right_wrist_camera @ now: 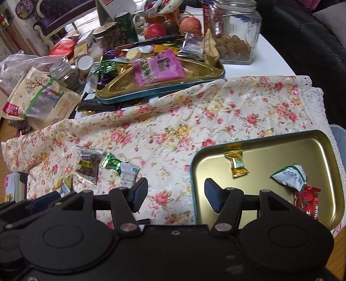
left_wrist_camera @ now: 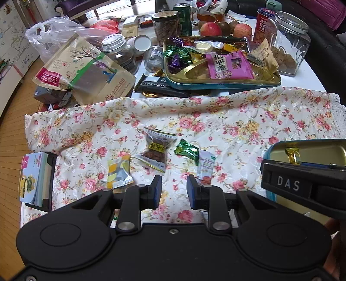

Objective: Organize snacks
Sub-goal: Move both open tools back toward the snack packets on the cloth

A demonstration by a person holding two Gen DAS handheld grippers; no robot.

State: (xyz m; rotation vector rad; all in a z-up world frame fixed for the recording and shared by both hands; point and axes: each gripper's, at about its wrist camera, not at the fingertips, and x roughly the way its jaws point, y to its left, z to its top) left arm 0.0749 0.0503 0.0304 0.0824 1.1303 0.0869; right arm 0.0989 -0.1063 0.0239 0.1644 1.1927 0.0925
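Observation:
On the floral cloth [left_wrist_camera: 216, 116] lie a yellow-grey packet [left_wrist_camera: 119, 174], a clear packet of brown snack [left_wrist_camera: 155, 150], a green candy [left_wrist_camera: 187, 150] and a white packet [left_wrist_camera: 205, 166]. My left gripper [left_wrist_camera: 174, 191] is open and empty just in front of them. My right gripper [right_wrist_camera: 175, 194] is open and empty over the left rim of the gold tin [right_wrist_camera: 281, 149]. The tin holds a gold candy [right_wrist_camera: 236, 163], a white-green packet [right_wrist_camera: 290, 177] and a red packet [right_wrist_camera: 308, 200]. The brown snack packet [right_wrist_camera: 87, 166], green candy [right_wrist_camera: 111, 162] and white packet [right_wrist_camera: 128, 175] show left of it.
A larger gold tray [left_wrist_camera: 222, 83] full of sweets sits behind the cloth. Glass jars [left_wrist_camera: 289, 43], apples [left_wrist_camera: 210, 29], a can [left_wrist_camera: 182, 18], a paper pouch [left_wrist_camera: 86, 71] and a plastic bag [left_wrist_camera: 54, 32] crowd the back. A small box [left_wrist_camera: 34, 177] lies at the left edge.

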